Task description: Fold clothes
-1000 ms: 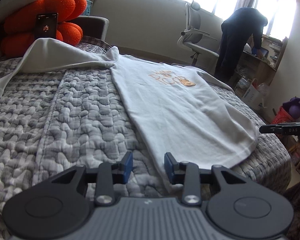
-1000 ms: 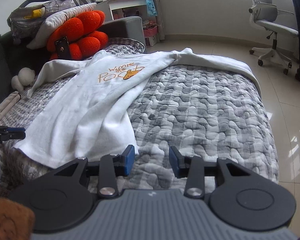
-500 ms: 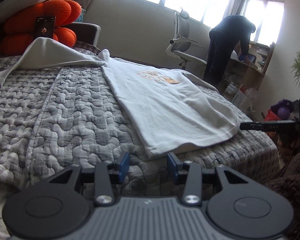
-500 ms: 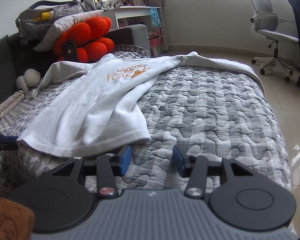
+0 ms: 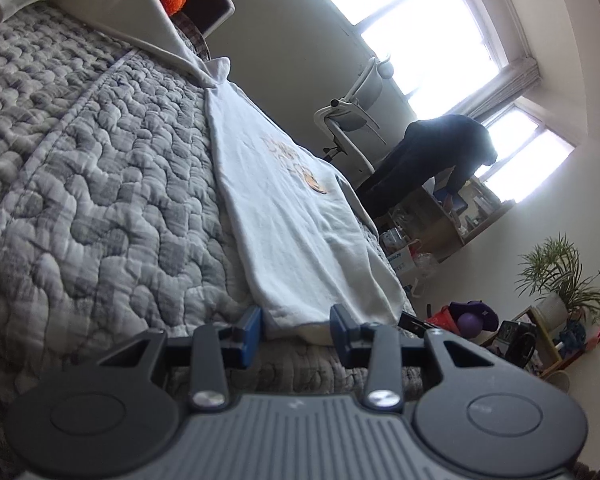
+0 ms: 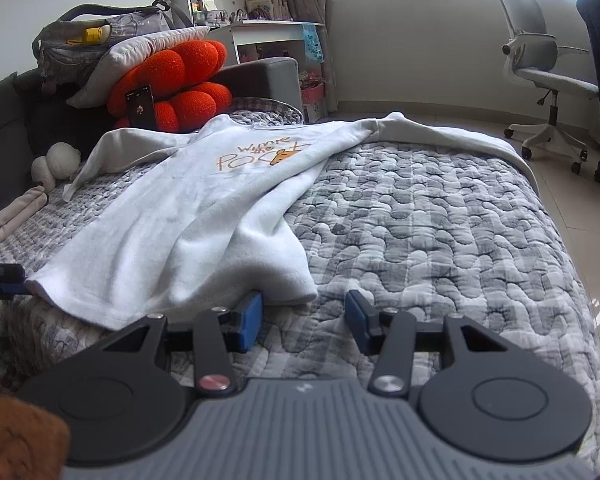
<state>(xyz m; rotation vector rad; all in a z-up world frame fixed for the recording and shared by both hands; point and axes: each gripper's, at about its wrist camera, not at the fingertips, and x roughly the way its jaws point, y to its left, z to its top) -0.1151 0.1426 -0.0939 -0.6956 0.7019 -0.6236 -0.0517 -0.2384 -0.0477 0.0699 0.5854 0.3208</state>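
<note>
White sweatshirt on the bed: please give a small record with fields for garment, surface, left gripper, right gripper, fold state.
garment: white sweatshirt, printed front up, sleeves spread out
surface: grey quilted bedcover
left gripper: open, hem corner between the fingers, pads not pressing
right gripper: open, at the other hem corner, one pad beside the cloth
fold state: no fold made yet
</note>
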